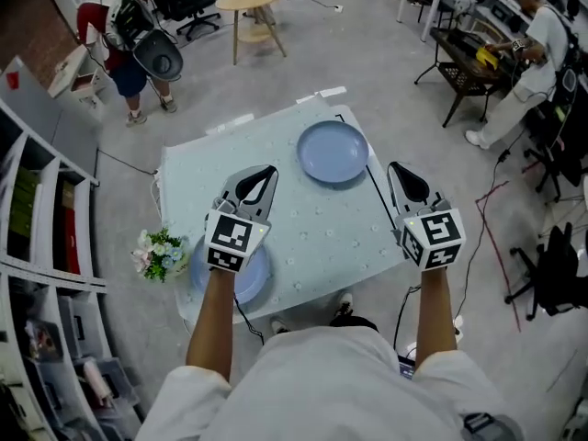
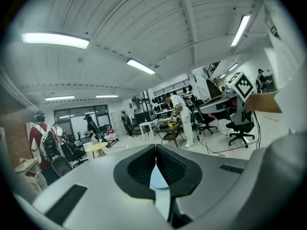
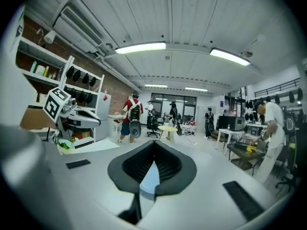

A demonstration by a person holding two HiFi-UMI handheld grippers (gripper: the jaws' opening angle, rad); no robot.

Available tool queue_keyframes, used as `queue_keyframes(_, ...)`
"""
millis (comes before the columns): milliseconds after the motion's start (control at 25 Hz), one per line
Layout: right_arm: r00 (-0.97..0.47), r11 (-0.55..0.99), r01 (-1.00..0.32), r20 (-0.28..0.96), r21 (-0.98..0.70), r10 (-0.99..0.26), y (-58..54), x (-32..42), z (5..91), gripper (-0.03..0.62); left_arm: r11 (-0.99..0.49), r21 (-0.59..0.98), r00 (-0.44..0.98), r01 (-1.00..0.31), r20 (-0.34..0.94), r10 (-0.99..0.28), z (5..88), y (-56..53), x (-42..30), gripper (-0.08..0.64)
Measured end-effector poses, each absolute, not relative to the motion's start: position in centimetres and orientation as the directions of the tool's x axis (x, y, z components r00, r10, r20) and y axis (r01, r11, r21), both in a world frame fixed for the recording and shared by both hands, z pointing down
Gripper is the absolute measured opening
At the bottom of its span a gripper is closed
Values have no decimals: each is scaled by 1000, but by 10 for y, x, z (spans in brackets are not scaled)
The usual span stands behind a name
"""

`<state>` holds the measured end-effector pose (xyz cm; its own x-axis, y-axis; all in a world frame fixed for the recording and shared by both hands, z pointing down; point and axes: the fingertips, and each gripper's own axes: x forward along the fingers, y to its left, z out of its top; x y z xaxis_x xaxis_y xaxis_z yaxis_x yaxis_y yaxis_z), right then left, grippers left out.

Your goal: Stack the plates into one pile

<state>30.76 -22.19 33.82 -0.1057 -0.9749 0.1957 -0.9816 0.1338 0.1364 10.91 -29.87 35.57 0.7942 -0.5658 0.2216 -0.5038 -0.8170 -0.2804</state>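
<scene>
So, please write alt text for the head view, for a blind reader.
From above, a person holds the left gripper and right gripper, both shut and empty, at a pale table. The far blue plate lies in the open; the near blue plate sits under the left gripper, beside flowers.

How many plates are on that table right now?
2. One blue plate lies near the table's far edge; the other plate sits at the near left corner beside the flowers, partly covered by the left claw. None seems hidden.
</scene>
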Motion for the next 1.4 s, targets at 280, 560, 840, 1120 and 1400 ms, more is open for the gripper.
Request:
queue_keyframes(280,8,10,-997,219,79,-976,-205,396,368,13,-899,-269,844,-346,330,-423,401,-323,225,21)
queue_keyframes(560,27,7,-994,317,106,-948,-197,474,412,12,-951,-238,818,-199,494,-295,497,-334,359,146)
queue_keyframes(840,-47,82,-994,416,68,-908,-215,514,463,12,-968,-187,714,-166,654,-249,614,-356,426,181)
queue_keyframes(1120,-99,125,-992,476,23,-874,-217,526,499,12,-960,-224,581,-168,764,-280,688,-370,433,179)
queue_keyframes(1400,-128,145,-989,505,-5,-854,-217,524,519,12,-961,-228,557,-156,783,-277,693,-367,429,78)
